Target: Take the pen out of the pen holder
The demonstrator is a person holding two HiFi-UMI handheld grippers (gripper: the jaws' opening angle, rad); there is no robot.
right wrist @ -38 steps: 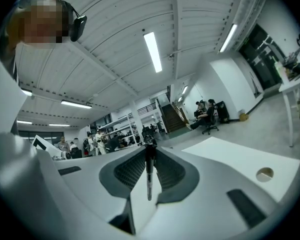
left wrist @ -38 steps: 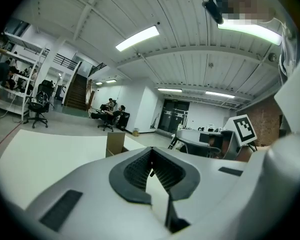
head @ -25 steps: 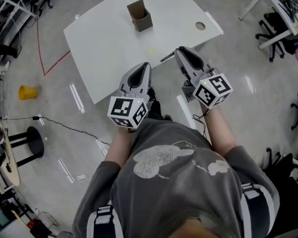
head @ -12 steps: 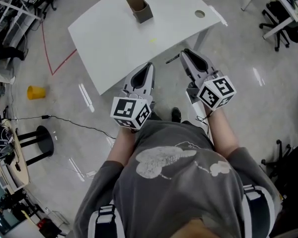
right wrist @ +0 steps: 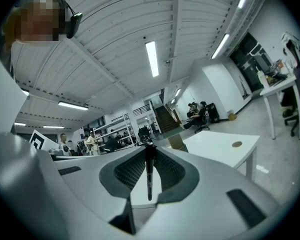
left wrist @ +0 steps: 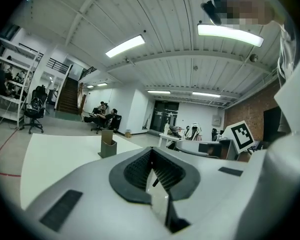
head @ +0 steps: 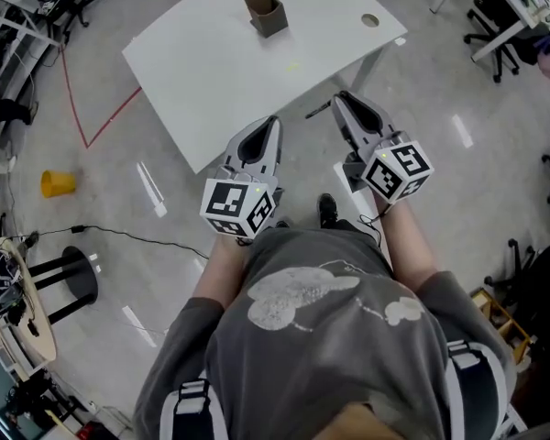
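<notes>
The brown cardboard pen holder [head: 265, 9] stands upright near the far side of the white table [head: 211, 62]; it also shows small in the left gripper view [left wrist: 108, 145] and the right gripper view [right wrist: 177, 142]. My right gripper [head: 335, 100] is shut on a thin black pen [head: 315, 110], which sticks out to the left of its tips. In the right gripper view the pen [right wrist: 149, 171] stands upright between the pads of that gripper [right wrist: 149, 150]. My left gripper [head: 272, 122] is beside it, jaws together and holding nothing [left wrist: 151, 154]. Both grippers are off the table's near edge, over the floor.
The table has a round cable hole [head: 370, 20] at its right end. On the floor lie a yellow cone [head: 57, 183], a red tape line [head: 110, 117] and a cable [head: 137, 238]. A black stool [head: 69, 273] stands at the left, office chairs and another desk at the right.
Both grippers and the person have drawn back from the table, so their tips are now past its near edge. The pen stays in the right gripper.
</notes>
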